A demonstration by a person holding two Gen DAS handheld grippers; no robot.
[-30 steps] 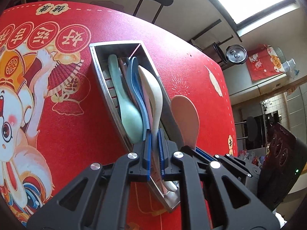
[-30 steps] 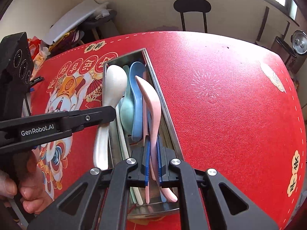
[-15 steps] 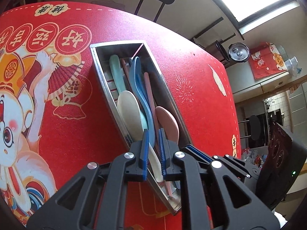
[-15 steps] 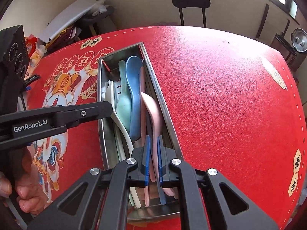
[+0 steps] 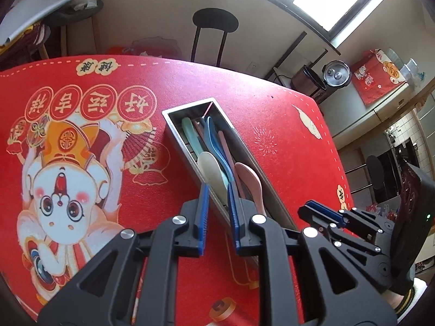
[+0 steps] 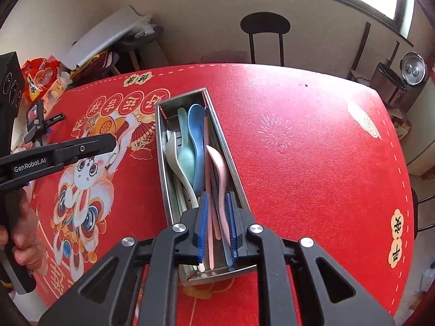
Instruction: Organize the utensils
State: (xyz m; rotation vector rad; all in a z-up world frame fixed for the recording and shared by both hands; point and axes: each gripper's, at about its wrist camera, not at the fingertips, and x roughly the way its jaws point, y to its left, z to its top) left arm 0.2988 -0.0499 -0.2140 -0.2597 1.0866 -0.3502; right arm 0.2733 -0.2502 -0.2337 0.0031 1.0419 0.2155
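A long steel utensil tray (image 6: pixel 231 163) (image 5: pixel 187 149) lies on the red tablecloth. In it lie a white spoon (image 6: pixel 176 163) (image 5: pixel 210 168), a green spoon (image 6: pixel 186 152), a blue spoon (image 6: pixel 197 135) (image 5: pixel 214 141), a pink spoon (image 6: pixel 221 174) (image 5: pixel 248 179) and pink chopsticks (image 6: pixel 208 179). My left gripper (image 5: pixel 217 206) is open and empty above the tray's near left wall. My right gripper (image 6: pixel 216 217) is open and empty above the tray's near end, over the pink spoon's handle. The left gripper also shows in the right wrist view (image 6: pixel 81 148), left of the tray.
The red tablecloth (image 6: pixel 312 163) with a cartoon print (image 5: pixel 62 190) covers the round table. A black chair (image 6: pixel 265 35) stands behind the far edge. A pressure cooker (image 6: pixel 413 68) and snack bags (image 6: pixel 40 78) lie beyond the table.
Both grippers let go: the white spoon and the pink spoon dropped into the tray. Both jaws opened and both grippers pulled back and up from the tray.
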